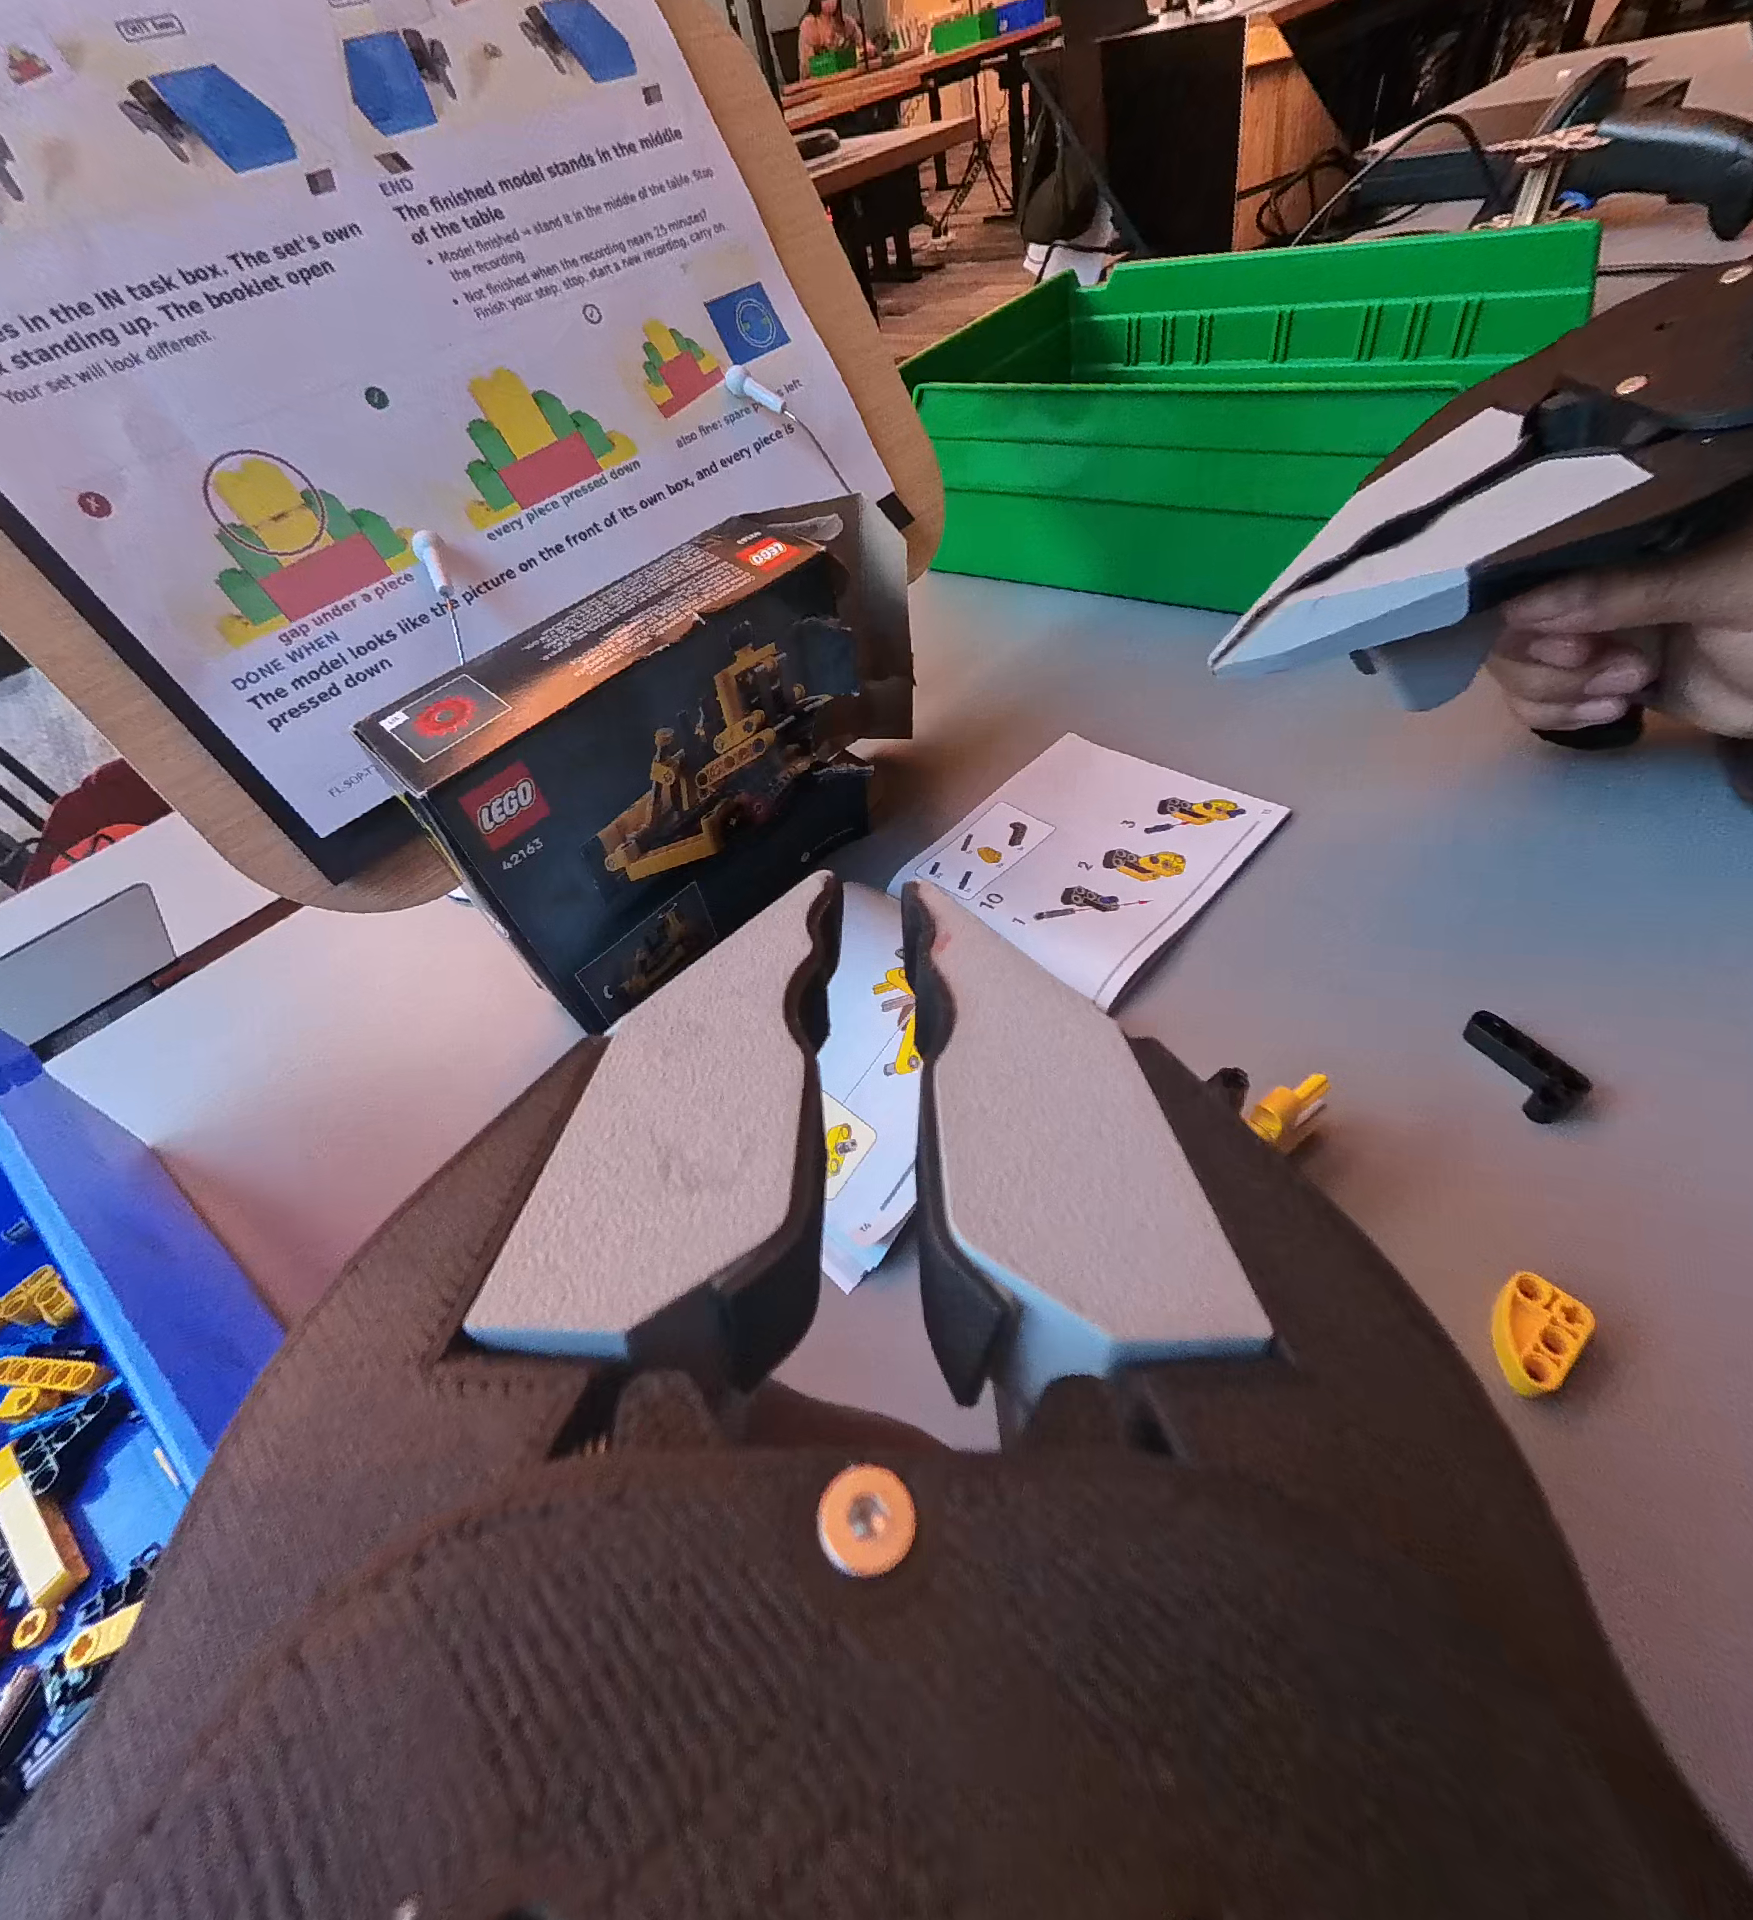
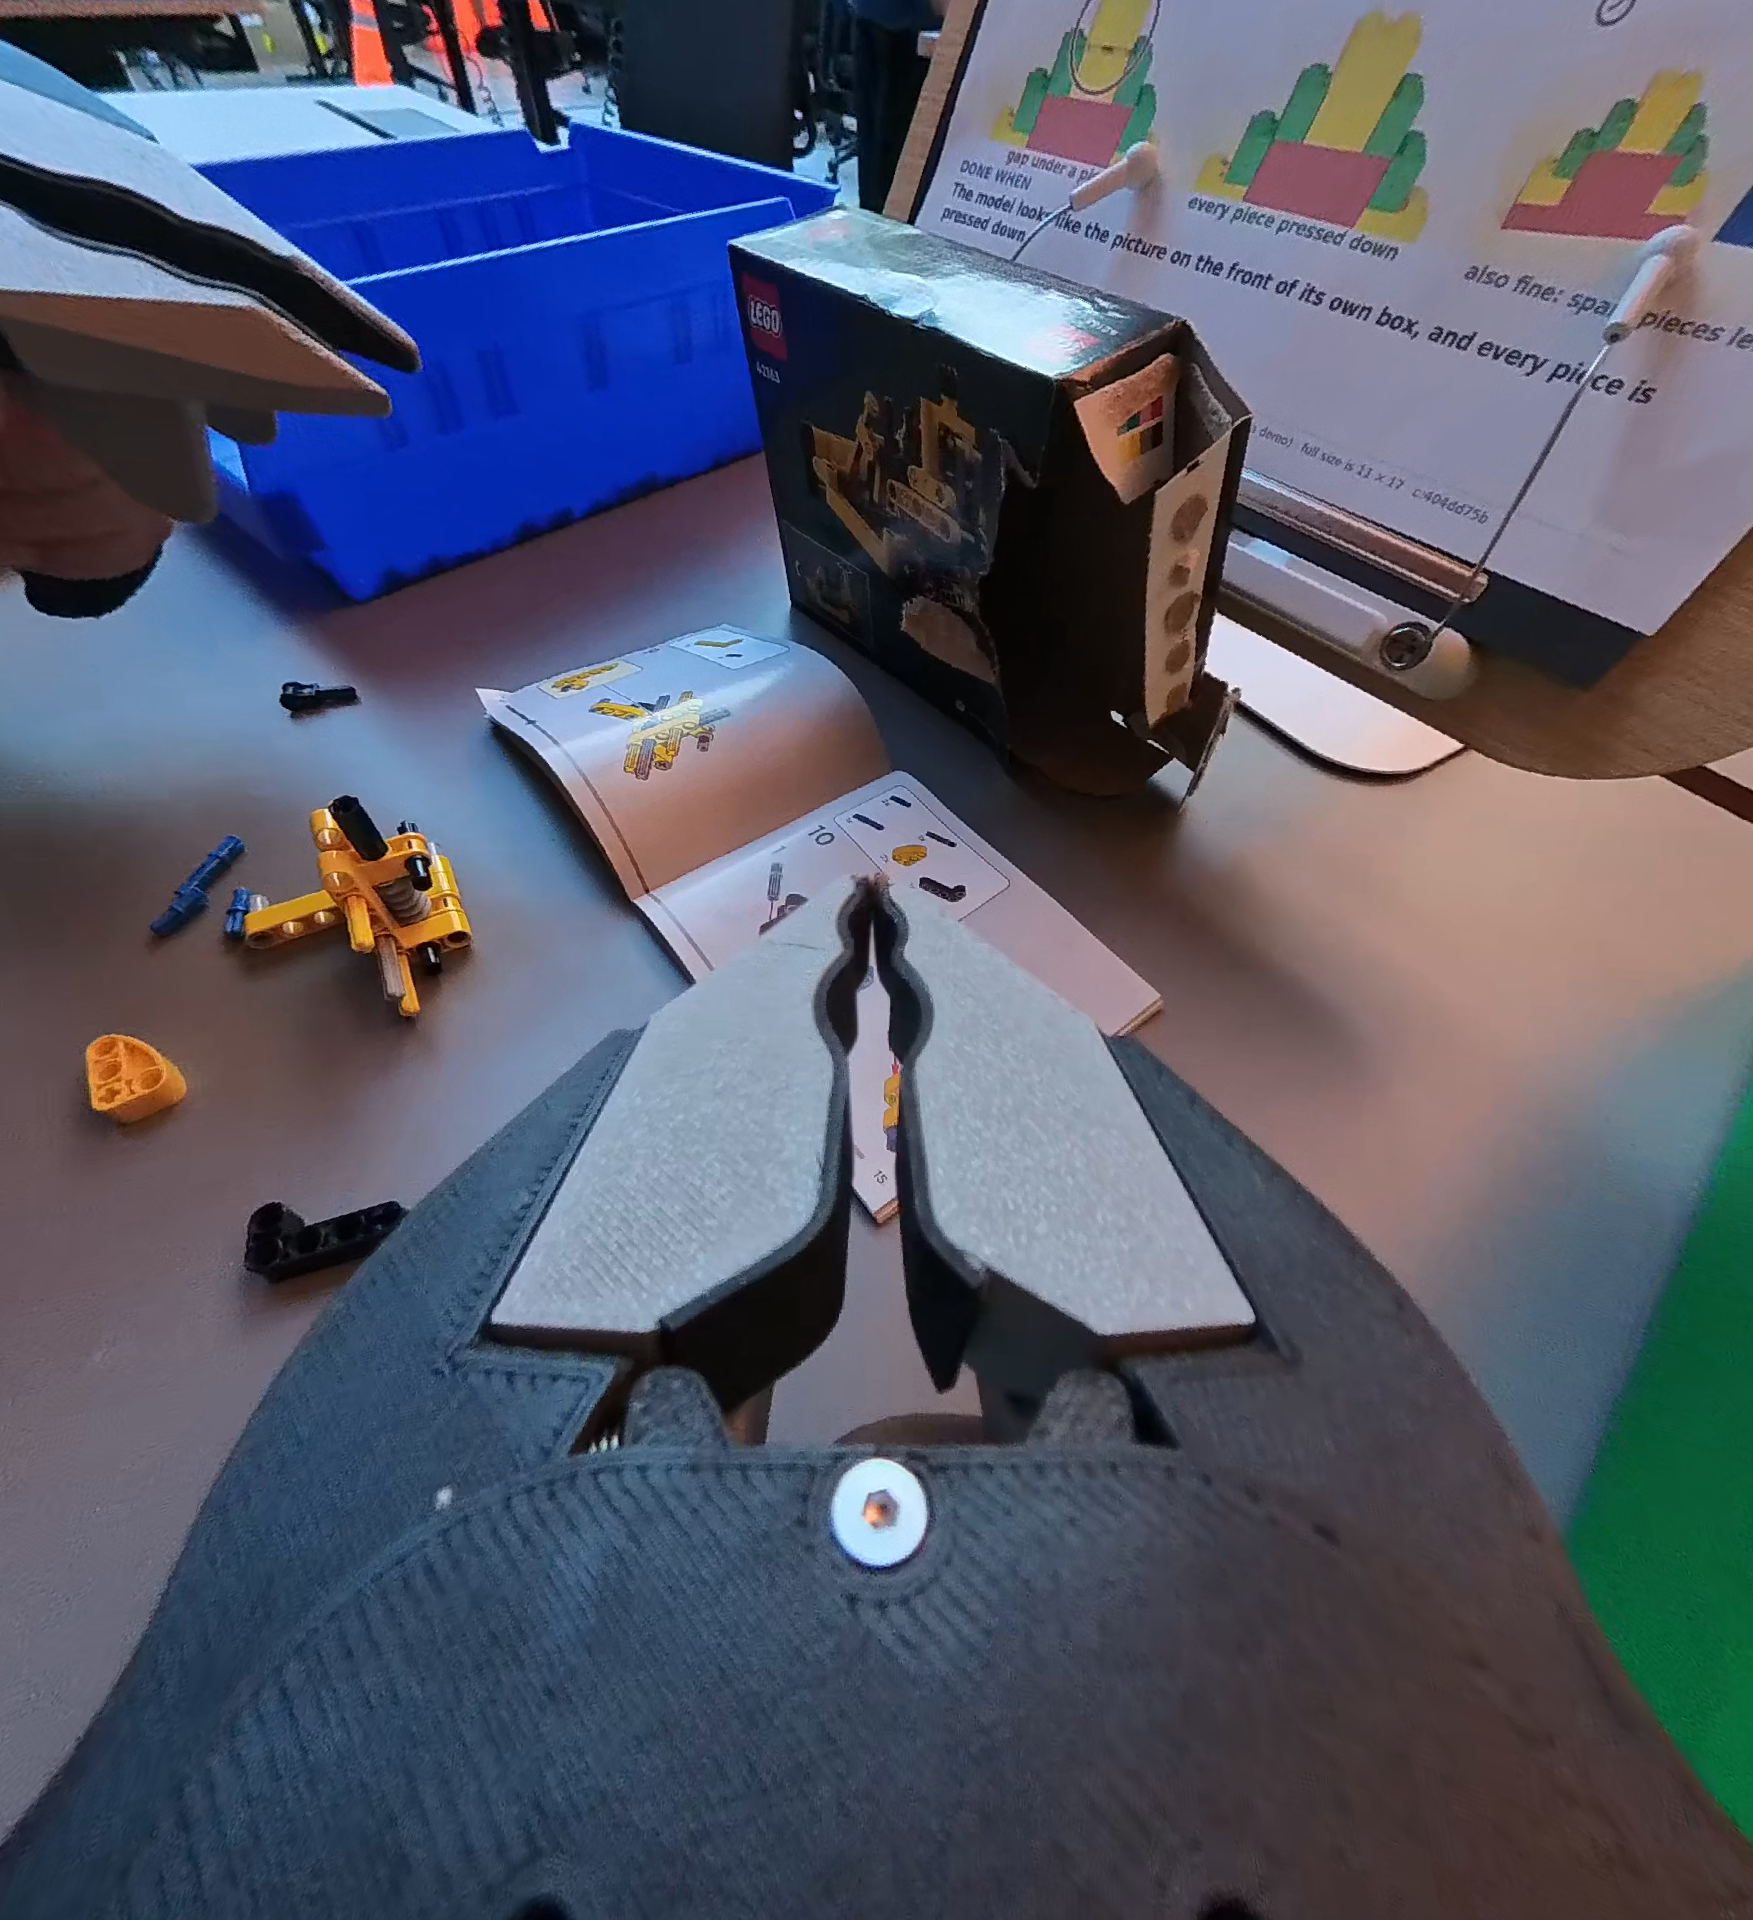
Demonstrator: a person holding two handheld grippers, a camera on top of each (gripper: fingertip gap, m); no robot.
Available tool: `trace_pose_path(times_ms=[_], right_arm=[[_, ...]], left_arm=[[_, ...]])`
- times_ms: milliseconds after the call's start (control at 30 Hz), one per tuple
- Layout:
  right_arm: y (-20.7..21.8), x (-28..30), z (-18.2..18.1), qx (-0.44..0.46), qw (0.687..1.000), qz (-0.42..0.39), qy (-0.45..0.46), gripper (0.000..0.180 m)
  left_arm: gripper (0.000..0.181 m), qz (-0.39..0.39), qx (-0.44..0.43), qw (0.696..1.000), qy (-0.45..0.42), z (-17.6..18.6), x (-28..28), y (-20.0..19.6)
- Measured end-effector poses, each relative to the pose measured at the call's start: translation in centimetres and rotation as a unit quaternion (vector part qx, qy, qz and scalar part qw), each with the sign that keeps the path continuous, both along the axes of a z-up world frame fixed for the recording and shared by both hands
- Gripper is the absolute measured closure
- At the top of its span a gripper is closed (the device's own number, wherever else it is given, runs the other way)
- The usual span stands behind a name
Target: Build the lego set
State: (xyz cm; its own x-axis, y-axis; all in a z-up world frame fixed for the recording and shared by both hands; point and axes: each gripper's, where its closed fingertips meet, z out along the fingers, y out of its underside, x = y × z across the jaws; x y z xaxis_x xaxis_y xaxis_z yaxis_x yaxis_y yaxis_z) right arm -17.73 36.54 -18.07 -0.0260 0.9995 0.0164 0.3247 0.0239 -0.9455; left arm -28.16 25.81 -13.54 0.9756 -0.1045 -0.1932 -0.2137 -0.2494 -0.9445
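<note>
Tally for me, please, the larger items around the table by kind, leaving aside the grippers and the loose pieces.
Storage bins: 2 (blue bin, green bin)
Set box: 1
Instruction booklet: 1
Part-built yellow model: 1
Instruction board: 1
Total: 6

1. Left hand-held gripper (image 1: 870, 904): fingers slightly parted, nothing between them, pointing toward 12 o'clock.
2. Right hand-held gripper (image 2: 870, 883): fingertips touching, empty, held by a hand (image 1: 1672, 649) at 3 o'clock.

The left gripper (image 1: 870, 914) hides the instruction booklet's (image 1: 1100, 862) left page; the blue bin (image 1: 72, 1195) is edge-cropped.
</note>
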Motion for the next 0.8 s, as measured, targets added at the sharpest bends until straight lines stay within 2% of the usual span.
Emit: trace_pose_path(times_ms=[800], right_arm=[[0.15,-0.02,-0.03,0.001,1.0,-0.005,-0.001,0.18]], left_arm=[[0.172,-0.001,0.0,1.0,0.0,0.0,0.11,0.01]])
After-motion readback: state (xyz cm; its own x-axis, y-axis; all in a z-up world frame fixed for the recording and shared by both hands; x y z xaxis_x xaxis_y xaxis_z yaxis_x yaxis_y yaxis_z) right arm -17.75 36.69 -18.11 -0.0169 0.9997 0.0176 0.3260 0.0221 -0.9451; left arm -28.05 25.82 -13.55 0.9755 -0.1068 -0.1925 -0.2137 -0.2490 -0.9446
